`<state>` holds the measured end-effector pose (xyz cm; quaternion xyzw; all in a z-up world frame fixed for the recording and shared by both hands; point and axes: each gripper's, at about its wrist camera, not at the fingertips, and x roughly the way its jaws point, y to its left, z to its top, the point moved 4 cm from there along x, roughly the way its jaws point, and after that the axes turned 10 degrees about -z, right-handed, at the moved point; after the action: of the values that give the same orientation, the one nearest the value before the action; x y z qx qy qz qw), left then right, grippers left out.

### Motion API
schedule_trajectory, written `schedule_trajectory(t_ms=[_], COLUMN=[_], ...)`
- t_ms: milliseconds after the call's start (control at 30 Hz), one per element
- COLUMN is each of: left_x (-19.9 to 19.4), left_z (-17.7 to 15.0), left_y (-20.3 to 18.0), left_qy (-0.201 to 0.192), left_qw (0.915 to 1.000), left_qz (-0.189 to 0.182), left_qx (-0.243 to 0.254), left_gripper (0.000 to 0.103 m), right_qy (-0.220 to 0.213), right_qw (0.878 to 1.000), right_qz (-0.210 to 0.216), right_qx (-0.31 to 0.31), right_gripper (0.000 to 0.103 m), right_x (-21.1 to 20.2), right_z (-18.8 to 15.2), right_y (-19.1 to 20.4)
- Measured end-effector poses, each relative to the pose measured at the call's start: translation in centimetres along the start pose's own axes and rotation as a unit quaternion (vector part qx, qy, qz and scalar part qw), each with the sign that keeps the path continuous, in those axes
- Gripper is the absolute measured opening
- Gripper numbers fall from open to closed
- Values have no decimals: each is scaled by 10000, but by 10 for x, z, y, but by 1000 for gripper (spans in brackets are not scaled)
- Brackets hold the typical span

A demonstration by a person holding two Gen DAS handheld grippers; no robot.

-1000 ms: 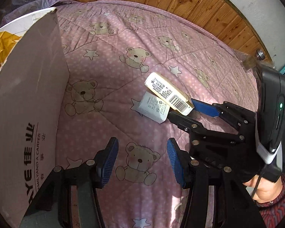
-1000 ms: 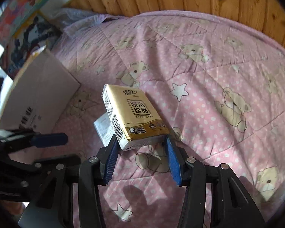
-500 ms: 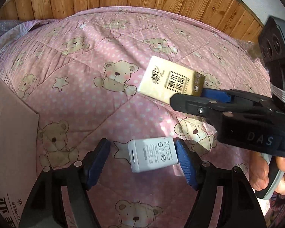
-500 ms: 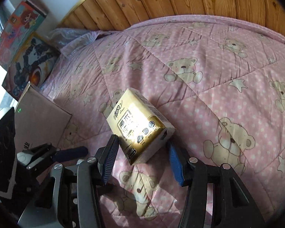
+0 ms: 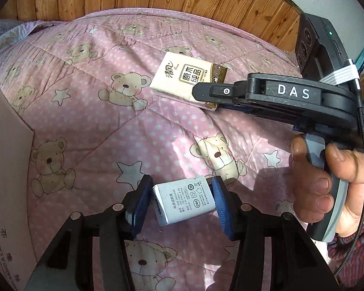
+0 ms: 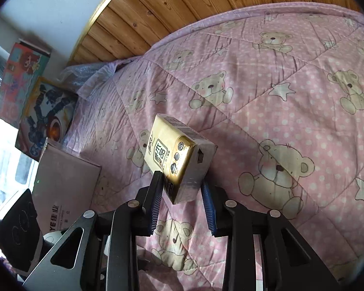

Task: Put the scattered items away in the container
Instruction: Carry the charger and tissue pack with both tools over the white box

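Left gripper (image 5: 180, 202) has its jaws clamped on the white charger (image 5: 185, 202), just above the bed (image 5: 104, 131). Right gripper (image 6: 182, 198) squeezes the tissue pack (image 6: 177, 156) by its near end, box (image 6: 63, 184) off left.

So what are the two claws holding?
Left claw pinches the white charger by its sides. Right claw grips the tissue pack at its near end.

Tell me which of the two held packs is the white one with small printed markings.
The power adapter, clamped in the left tongs. The right tongs hold the other: a gold tissue pack with large characters.
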<state>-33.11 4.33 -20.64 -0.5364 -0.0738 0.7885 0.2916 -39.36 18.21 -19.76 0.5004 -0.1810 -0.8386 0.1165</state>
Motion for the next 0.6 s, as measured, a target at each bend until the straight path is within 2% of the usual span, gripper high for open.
schedule_trajectory(t_ms=[233,600], left_x=[-17,-43], left_z=[-12,-25], left_y=[4,-8], left_qy=[-154,-337], left_qw=[9992,9984], left_qz=[-222,-391], left_qx=[-290,-249], left_gripper=[51,51], right_qy=[-30,-127], right_qw=[9988,9967], right_qz=[200,187], right_qx=[454,774], right_gripper=[25,22], right_x=[-21,-52], right_z=[-21,-67], right_y=[-15,-5])
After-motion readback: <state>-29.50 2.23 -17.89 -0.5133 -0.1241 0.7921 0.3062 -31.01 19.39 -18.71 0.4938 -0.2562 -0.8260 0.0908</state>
